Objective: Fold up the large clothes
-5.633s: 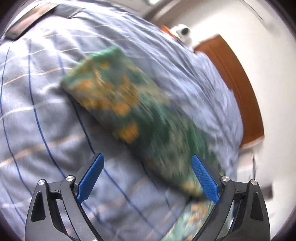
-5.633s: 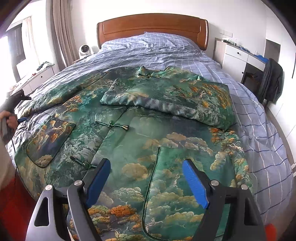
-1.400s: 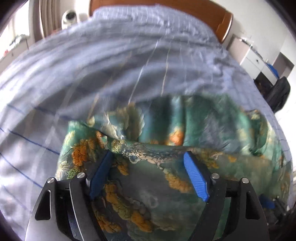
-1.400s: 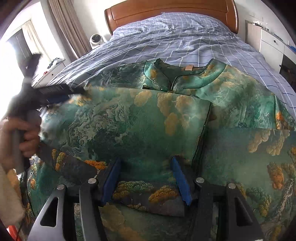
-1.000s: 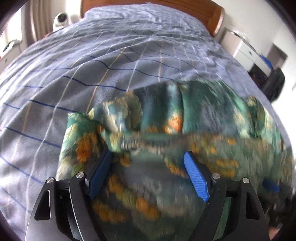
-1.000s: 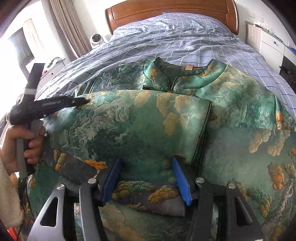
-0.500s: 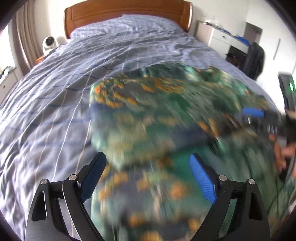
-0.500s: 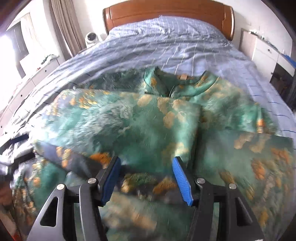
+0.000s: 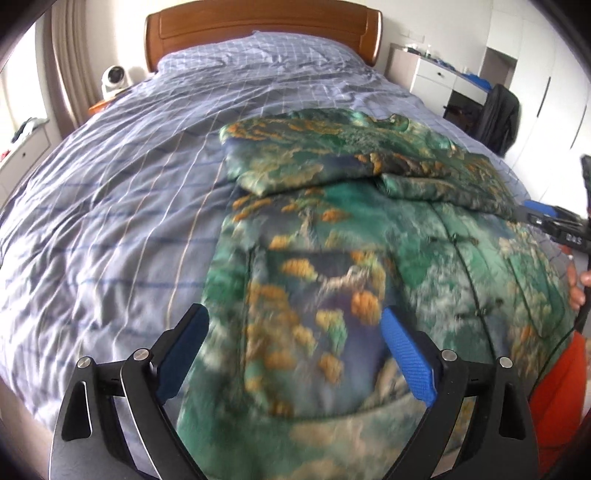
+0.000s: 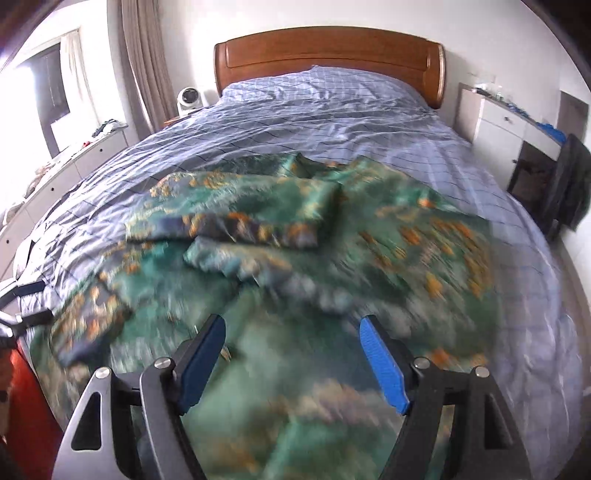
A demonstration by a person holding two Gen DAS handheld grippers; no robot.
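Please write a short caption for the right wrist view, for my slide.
Right gripper, jaws just opened, above the green patterned garment with both sleeves folded in, on the blue checked bed.

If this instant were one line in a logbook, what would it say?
stage: sleeves folded in | green robe: on bed | left gripper: jaws just opening, empty | right gripper: jaws just opening, empty

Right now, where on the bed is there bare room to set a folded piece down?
Bare quilt lies left of the green robe and up toward the headboard. The near right part is crowded by the robe.
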